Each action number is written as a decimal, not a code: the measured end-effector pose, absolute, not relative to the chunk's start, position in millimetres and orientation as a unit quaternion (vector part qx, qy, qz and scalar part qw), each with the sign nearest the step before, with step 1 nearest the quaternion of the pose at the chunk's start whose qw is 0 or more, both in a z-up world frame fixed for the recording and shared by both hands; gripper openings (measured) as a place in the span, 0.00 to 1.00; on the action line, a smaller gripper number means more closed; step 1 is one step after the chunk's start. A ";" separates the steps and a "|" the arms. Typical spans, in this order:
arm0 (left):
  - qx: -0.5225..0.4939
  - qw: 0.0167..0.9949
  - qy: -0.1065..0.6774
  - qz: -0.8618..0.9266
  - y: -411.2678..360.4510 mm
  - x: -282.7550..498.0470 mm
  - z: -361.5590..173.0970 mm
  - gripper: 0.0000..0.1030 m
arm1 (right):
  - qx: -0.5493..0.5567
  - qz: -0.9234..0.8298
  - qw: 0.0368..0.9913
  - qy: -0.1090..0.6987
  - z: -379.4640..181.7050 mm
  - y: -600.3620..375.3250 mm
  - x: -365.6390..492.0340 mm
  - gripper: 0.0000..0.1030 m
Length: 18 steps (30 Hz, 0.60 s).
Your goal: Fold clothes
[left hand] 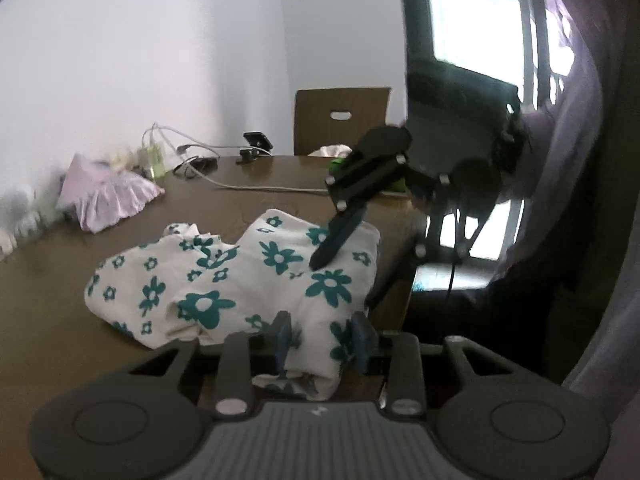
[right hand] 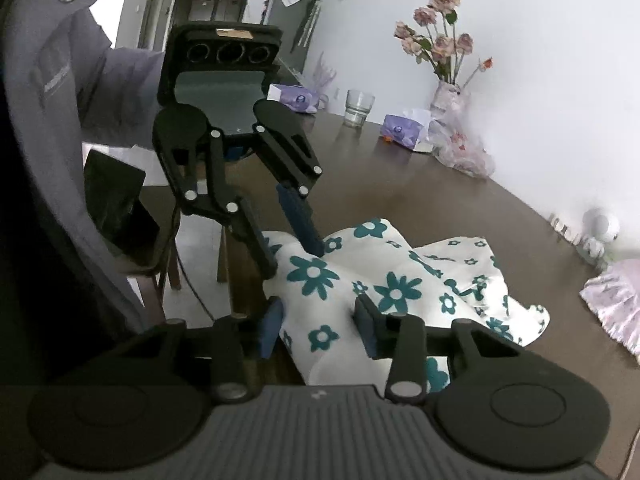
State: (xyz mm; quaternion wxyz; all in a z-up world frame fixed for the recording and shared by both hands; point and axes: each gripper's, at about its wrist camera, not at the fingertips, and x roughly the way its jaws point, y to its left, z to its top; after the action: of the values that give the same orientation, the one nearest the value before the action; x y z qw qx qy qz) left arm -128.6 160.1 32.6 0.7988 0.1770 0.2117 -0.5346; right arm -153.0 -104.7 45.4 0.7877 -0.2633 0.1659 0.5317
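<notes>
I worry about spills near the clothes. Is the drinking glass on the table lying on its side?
No: the drinking glass stands upright on the table, well apart from the flowered garment.

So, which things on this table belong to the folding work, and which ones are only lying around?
Belongs to the job:
- white garment with teal flowers, bunched at the table edge
- left gripper, fabric between its fingers
- right gripper, fabric between its fingers

Just lying about:
- drinking glass
- vase of pink flowers
- tissue packs
- white cables
- lilac frilled cloth
</notes>
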 end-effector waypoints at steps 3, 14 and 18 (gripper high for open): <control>0.148 0.798 0.230 -0.538 166.2 -121.2 29.5 0.20 | -0.270 0.534 0.782 0.174 45.8 -112.8 -152.2 0.25; 0.001 0.864 0.183 -0.470 183.4 -98.4 61.6 0.54 | 0.042 0.433 0.864 0.253 65.8 -159.2 -89.1 0.44; 0.020 0.849 0.276 -0.450 165.9 -64.6 30.3 0.36 | 0.039 0.403 0.858 0.317 38.2 -140.1 -63.4 0.38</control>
State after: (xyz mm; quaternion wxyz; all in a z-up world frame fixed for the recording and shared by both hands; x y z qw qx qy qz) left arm -64.6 165.9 30.3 0.8488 0.0195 0.2762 -0.4504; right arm -63.4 -140.1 38.2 0.8579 0.0387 0.3169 0.4026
